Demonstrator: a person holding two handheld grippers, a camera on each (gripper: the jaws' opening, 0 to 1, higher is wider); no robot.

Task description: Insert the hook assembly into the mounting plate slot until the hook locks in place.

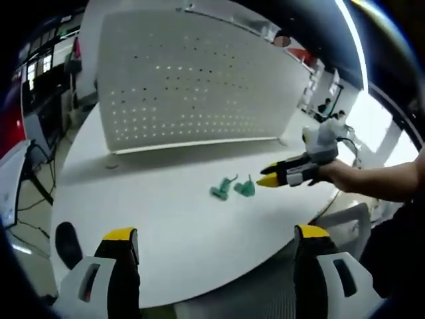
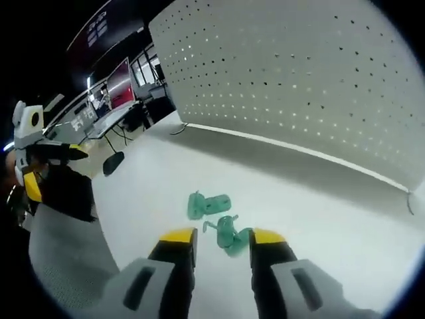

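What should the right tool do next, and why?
Probably ease the right tool forward and close on the nearer green hook piece. Its jaws stand open just short of that piece, and both green pieces still lie loose on the white table, away from the pegboard.

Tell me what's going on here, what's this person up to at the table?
A person holds a two-jaw claw in each hand over a white table. The right claw is low over two small green hooks, its jaws open around the nearer one but not yet closed on it. The left claw hangs open, back at the table's edge, holding nothing. A white pegboard panel stands upright behind the hooks, and nothing is mounted on it yet.
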